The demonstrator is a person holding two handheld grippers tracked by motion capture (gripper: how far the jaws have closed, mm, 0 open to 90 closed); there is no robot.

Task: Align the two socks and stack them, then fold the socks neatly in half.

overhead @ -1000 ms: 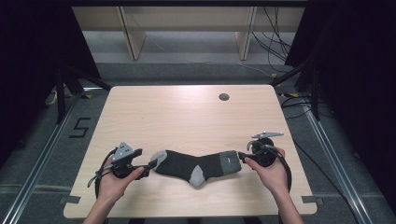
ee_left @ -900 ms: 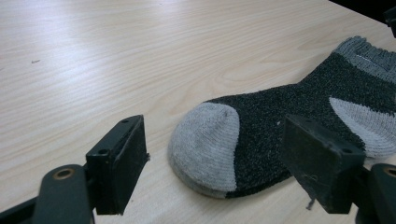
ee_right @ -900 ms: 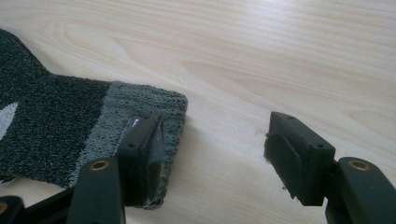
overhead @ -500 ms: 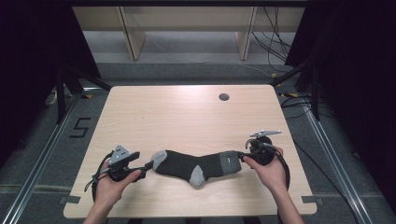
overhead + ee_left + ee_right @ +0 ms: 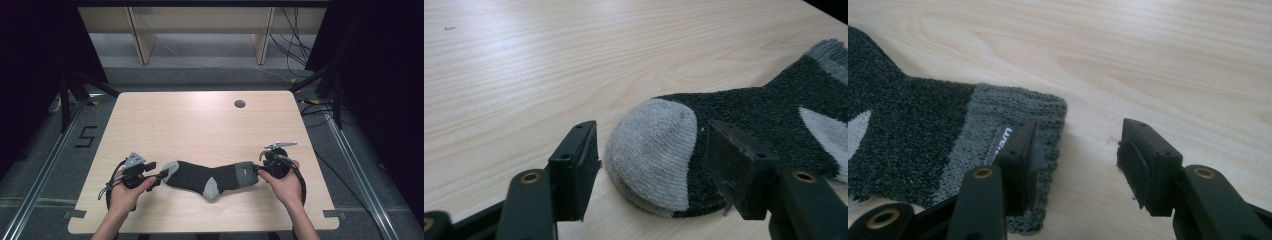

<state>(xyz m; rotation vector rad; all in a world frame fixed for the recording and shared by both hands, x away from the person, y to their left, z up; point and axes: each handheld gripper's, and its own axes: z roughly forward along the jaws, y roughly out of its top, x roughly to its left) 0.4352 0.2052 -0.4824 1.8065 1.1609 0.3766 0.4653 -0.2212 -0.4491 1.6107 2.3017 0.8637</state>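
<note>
On your pale wood bench point(image 5: 200, 125), the sock point(image 5: 210, 175) lies between your left tongs point(image 5: 162, 174) and right tongs point(image 5: 258, 170), both apart and closing in.

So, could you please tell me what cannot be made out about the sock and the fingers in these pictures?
- Sock underside: hidden against the table, high view.
- White label on the cuff: partly covered by the right gripper finger, right gripper view.
- Sock's cuff end: cut off by the frame edge, left gripper view.
- Finger gaps: too small, high view.
</note>
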